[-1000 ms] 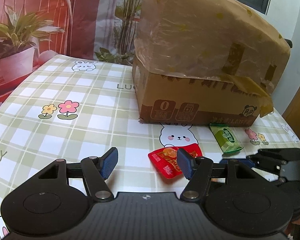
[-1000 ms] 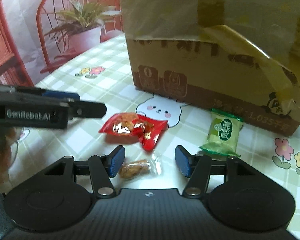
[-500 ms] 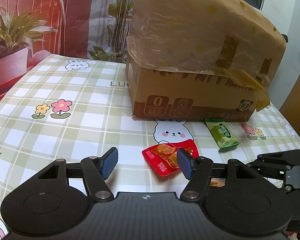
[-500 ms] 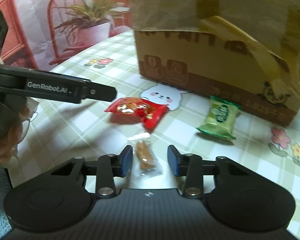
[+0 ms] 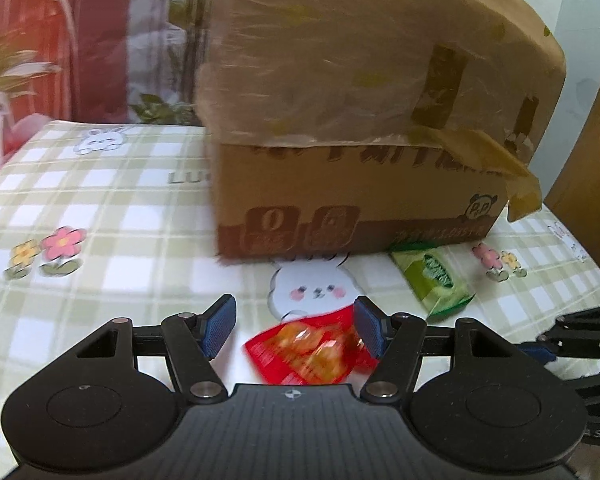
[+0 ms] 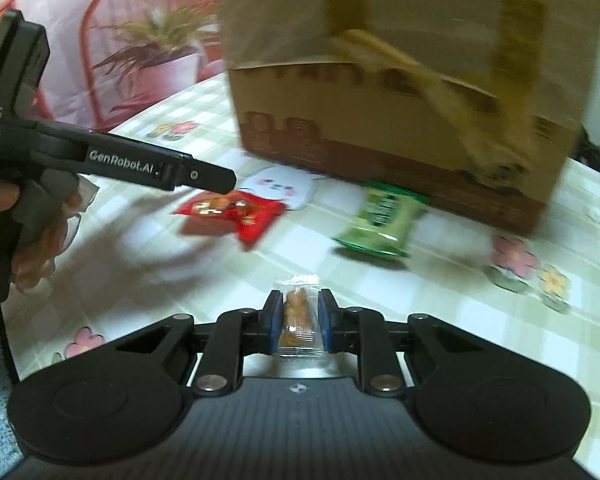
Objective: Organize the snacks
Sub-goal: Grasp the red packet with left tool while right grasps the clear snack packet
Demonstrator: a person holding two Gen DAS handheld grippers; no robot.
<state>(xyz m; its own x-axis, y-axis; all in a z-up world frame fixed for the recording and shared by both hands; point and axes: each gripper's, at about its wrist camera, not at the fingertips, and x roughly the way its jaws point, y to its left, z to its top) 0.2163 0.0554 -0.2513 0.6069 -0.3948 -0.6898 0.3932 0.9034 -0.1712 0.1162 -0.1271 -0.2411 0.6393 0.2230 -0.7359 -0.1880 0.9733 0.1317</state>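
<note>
Now the right gripper (image 6: 299,318) has just squeezed shut on the little clear snack (image 6: 298,316). Left gripper (image 5: 296,330) is open around the red packet (image 5: 314,354) (not touching). Green packet (image 6: 380,216) waits by the box (image 6: 400,120); 3 left.

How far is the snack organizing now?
Nothing looks put away yet. In hand: the right gripper has just been closing and now pinches the clear snack packet. The left gripper stands open around the red packet. Left: the green packet lies beside the cardboard box.
</note>
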